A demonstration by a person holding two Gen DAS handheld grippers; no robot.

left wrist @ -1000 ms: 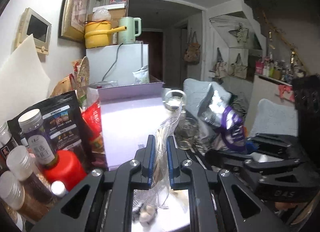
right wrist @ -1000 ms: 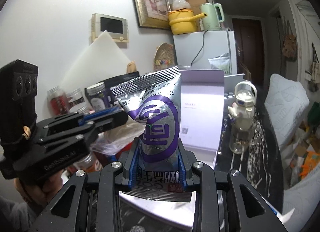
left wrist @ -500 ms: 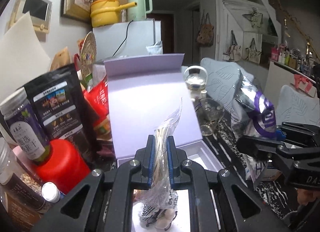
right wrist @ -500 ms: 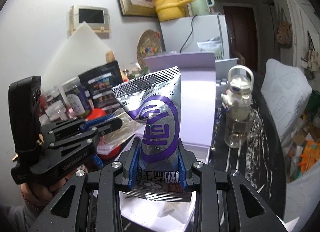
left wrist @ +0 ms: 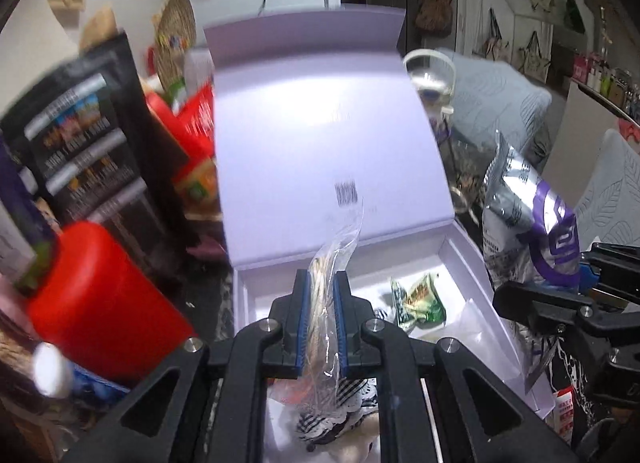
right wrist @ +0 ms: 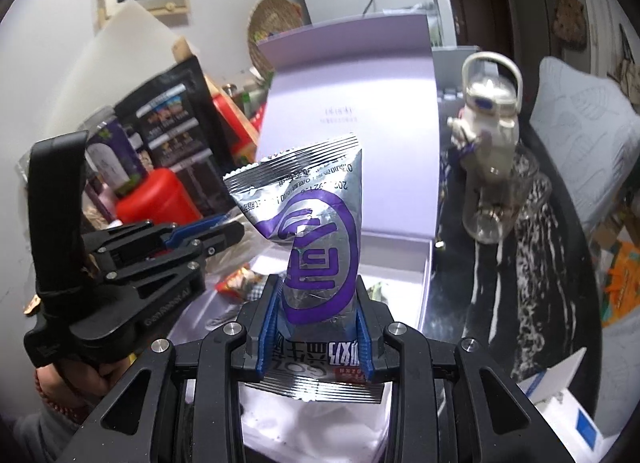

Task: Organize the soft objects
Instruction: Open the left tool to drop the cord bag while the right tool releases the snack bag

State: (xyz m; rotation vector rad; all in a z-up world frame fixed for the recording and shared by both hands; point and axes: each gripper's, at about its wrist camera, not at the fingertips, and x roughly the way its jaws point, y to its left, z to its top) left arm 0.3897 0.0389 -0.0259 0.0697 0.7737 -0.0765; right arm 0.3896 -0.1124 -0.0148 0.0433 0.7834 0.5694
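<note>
Clear plastic bag (left wrist: 329,291) pinched between blue pads of left gripper (left wrist: 320,319), jaws closed narrow on it; bag's bulk with striped contents hangs below fingers, above open lavender box (left wrist: 460,259). Green snack packet (left wrist: 420,297) lies inside box, just right of left gripper. Silver-and-purple pouch (right wrist: 316,239) stands upright in right gripper (right wrist: 316,335), jaws clamped on its lower part, over box's near end. Box lid raised beyond both grippers. Red canister (left wrist: 100,303) left of left gripper. Glass jar (right wrist: 504,199) right of pouch on dark table (right wrist: 540,291).
</note>
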